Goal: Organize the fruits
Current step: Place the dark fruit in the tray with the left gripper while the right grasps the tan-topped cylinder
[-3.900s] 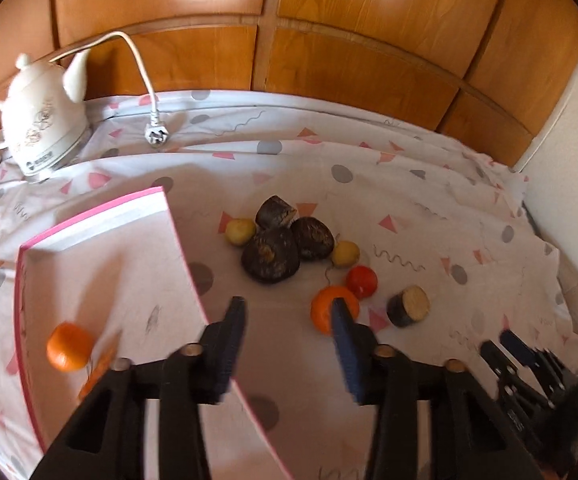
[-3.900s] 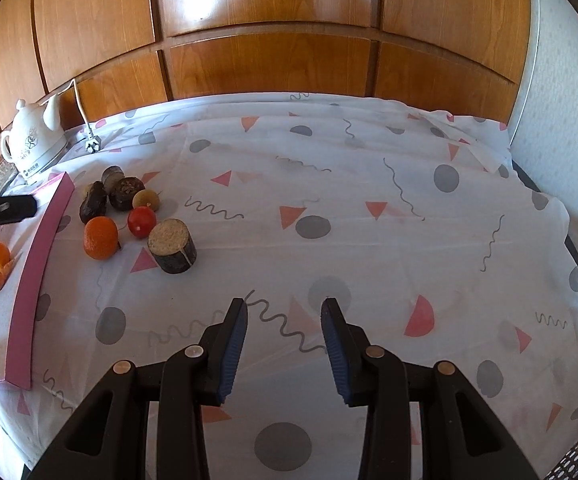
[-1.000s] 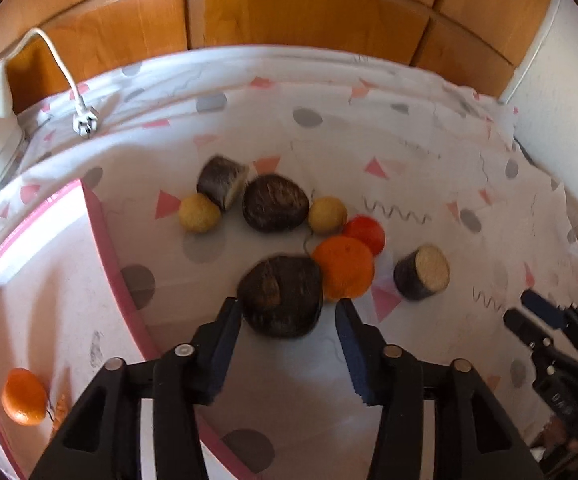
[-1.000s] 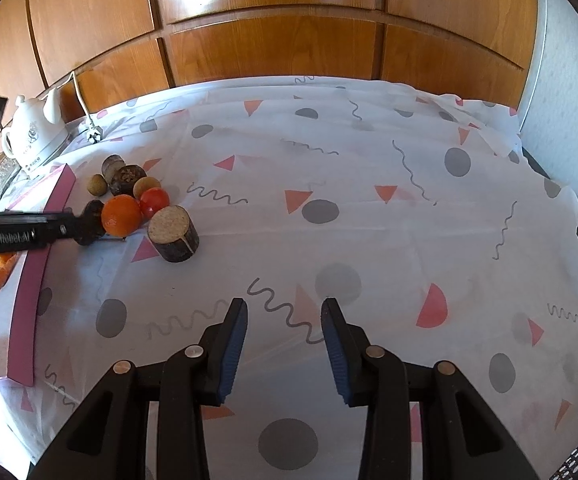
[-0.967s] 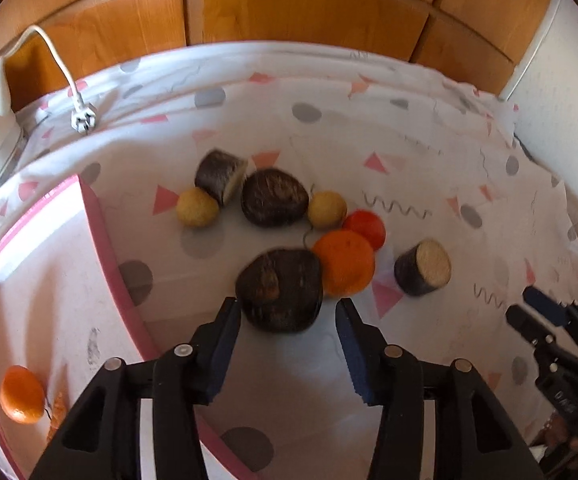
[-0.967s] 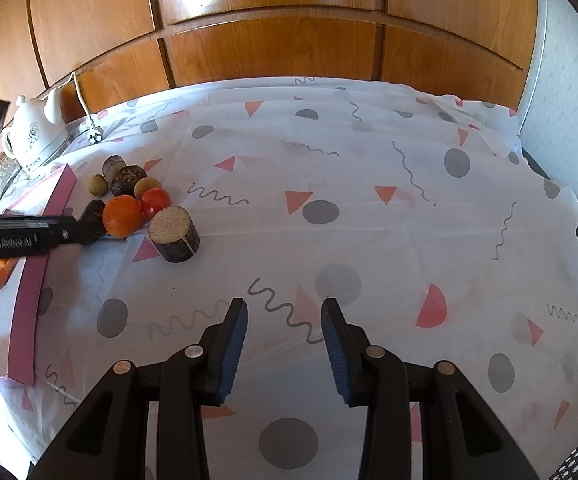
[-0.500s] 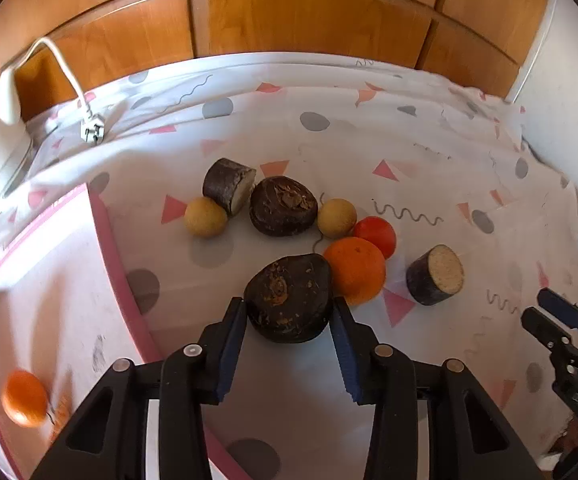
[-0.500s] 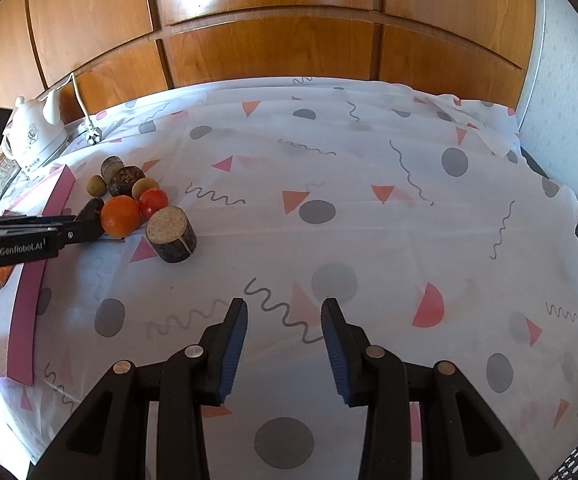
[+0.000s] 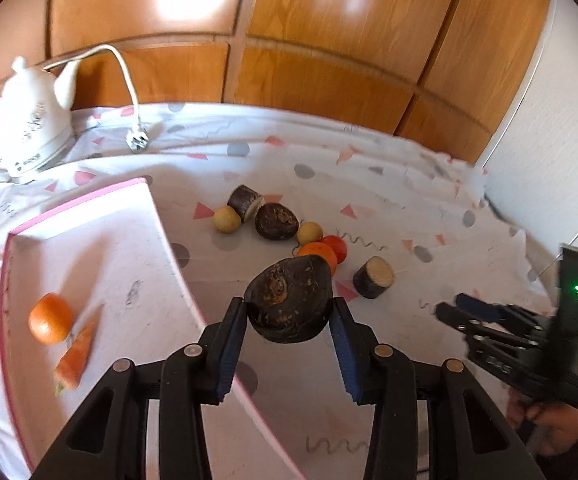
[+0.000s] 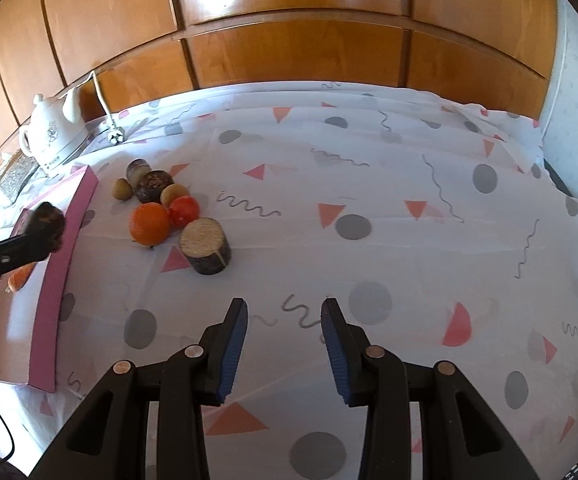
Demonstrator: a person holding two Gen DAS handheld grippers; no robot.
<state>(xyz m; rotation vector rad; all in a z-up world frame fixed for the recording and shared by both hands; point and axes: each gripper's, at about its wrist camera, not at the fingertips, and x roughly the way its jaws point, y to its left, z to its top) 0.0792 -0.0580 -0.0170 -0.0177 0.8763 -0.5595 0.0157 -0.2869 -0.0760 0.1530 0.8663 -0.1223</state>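
My left gripper [image 9: 289, 320] is shut on a dark brown round fruit [image 9: 289, 300] and holds it above the cloth, next to the pink-edged tray [image 9: 161, 216]. The tray holds an orange [image 9: 50, 319] and a carrot piece [image 9: 75, 354]. On the cloth lie an orange [image 10: 150, 224], a red tomato [image 10: 184, 211], a second dark fruit [image 10: 154, 186], two small yellow fruits [image 10: 174, 193] and two log-shaped pieces [image 10: 205, 246]. My right gripper [image 10: 283, 336] is open and empty over bare cloth, right of the pile. The left gripper with the dark fruit [image 10: 49, 220] also shows in the right wrist view.
A white kettle [image 9: 25, 128] with a cord and plug [image 9: 137, 142] stands at the back left. Wood panelling [image 10: 289, 40] runs behind the table. A white wall [image 9: 549, 160] is on the right. The patterned cloth [image 10: 369, 220] covers the table.
My left gripper closed on the dark fruit and lifted it off the cloth, moving left toward the tray. The right gripper stayed in place.
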